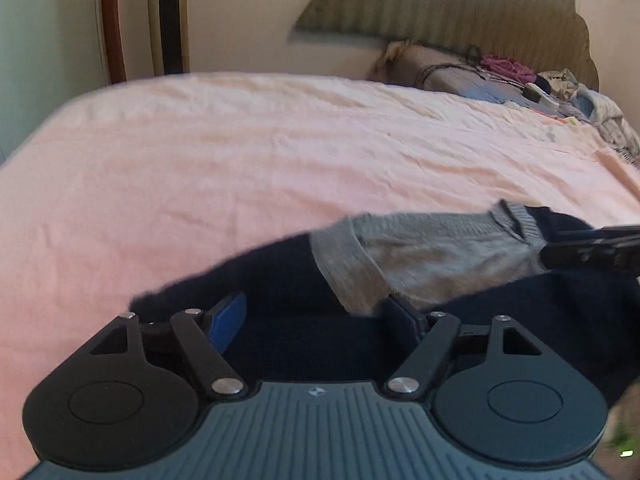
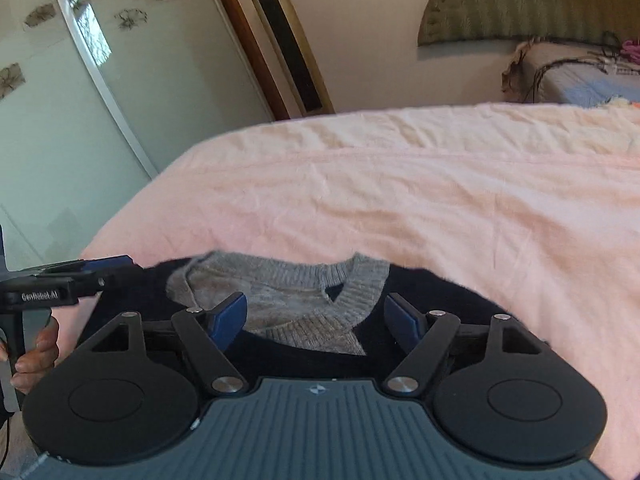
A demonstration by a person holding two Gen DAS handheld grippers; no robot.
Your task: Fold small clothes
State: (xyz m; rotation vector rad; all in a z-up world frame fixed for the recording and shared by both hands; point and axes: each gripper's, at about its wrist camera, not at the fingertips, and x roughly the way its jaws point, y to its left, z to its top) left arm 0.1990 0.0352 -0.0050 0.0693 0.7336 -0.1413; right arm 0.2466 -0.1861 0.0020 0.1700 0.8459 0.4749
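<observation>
A small dark navy garment with a grey knitted collar part (image 1: 420, 256) lies on the pink bed sheet (image 1: 240, 152). My left gripper (image 1: 320, 320) is open right over its dark fabric, blue pads wide apart. In the right wrist view the garment's grey V-neck (image 2: 288, 300) lies between my open right gripper's (image 2: 318, 318) fingers. The right gripper shows in the left view (image 1: 592, 248) at the garment's right end. The left gripper shows in the right view (image 2: 76, 276) at the garment's left end, held by a hand.
The pink sheet (image 2: 400, 184) covers a wide bed. At its far right lie a pillow and a pile of clothes and cables (image 1: 520, 80) below a padded headboard (image 1: 460, 8). A glass wardrobe door (image 2: 80, 80) and a tall standing unit (image 2: 288, 40) stand beyond the bed.
</observation>
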